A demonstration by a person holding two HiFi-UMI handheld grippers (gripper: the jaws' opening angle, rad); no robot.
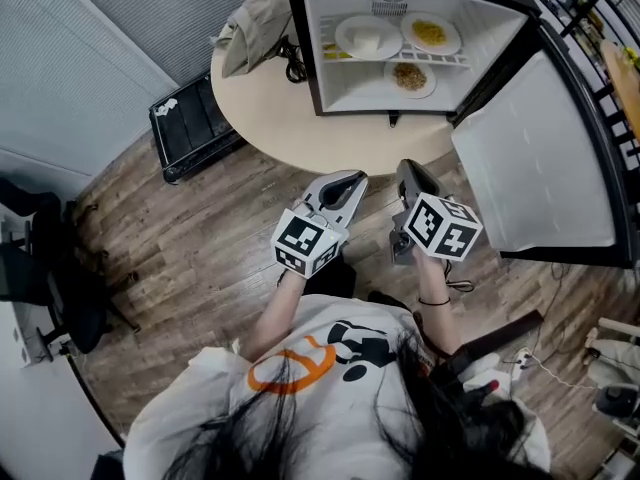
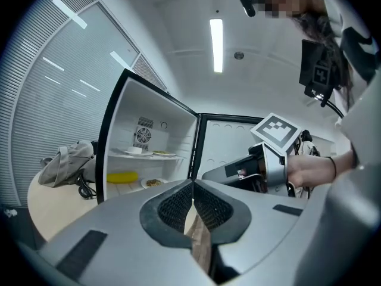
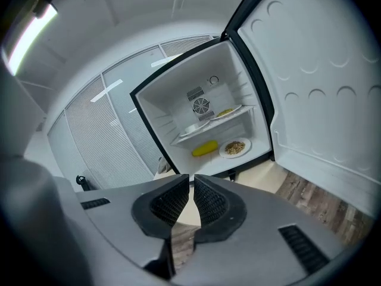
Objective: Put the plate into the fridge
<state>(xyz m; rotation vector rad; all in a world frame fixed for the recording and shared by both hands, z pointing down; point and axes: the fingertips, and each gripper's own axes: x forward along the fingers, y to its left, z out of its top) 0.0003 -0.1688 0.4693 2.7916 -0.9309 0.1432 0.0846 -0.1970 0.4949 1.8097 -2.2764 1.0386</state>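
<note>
The small fridge [image 1: 312, 58] stands open on a round table [image 1: 290, 118], its door [image 1: 540, 158] swung out to the right. Inside, two plates [image 1: 368, 36] [image 1: 432, 33] sit on the upper shelf and a plate of food [image 1: 409, 77] lies on the bottom beside a yellow item [image 3: 204, 148]. Both grippers hover in front of the table edge, pointing at the fridge. My left gripper [image 1: 352, 178] [image 2: 193, 183] is shut and empty. My right gripper [image 1: 407, 165] [image 3: 191, 176] is also shut with nothing between its pads. The same lower plate [image 3: 235, 148] [image 2: 153, 183] shows in both gripper views.
A grey bag [image 1: 255, 18] and a black cable [image 1: 295, 63] lie on the table left of the fridge. A black case [image 1: 195, 123] rests on the wood floor at the left, with an office chair [image 1: 50, 268] further left. Cables and gear sit at the lower right.
</note>
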